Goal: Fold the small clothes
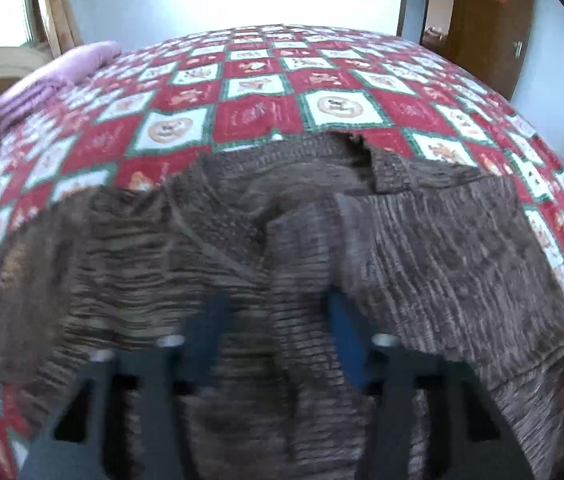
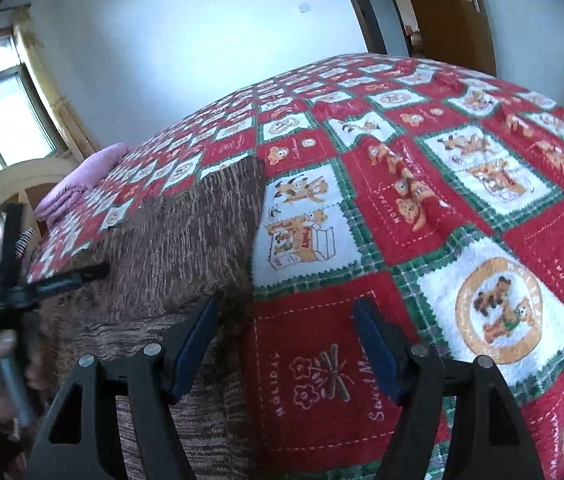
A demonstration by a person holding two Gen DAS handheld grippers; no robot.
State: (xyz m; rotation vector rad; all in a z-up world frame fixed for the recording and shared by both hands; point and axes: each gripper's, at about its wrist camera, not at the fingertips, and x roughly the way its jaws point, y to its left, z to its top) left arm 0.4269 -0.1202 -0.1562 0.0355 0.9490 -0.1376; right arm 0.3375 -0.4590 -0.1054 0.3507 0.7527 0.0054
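Left gripper point(image 1: 278, 316) fingers apart over brown ribbed knit garment point(image 1: 421, 248); right gripper point(image 2: 285, 336) apart over red-green patchwork bedspread point(image 2: 421, 208), only right view shows the left gripper.

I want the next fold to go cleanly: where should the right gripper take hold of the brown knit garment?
Probably the brown knit garment's right-hand edge, where it lies flat on the quilt. That straight side edge sits just left of the right gripper, whose jaws are open over bare quilt. Come in low from the right, sliding one jaw under the edge. The left gripper already hovers open over the wrinkled middle.
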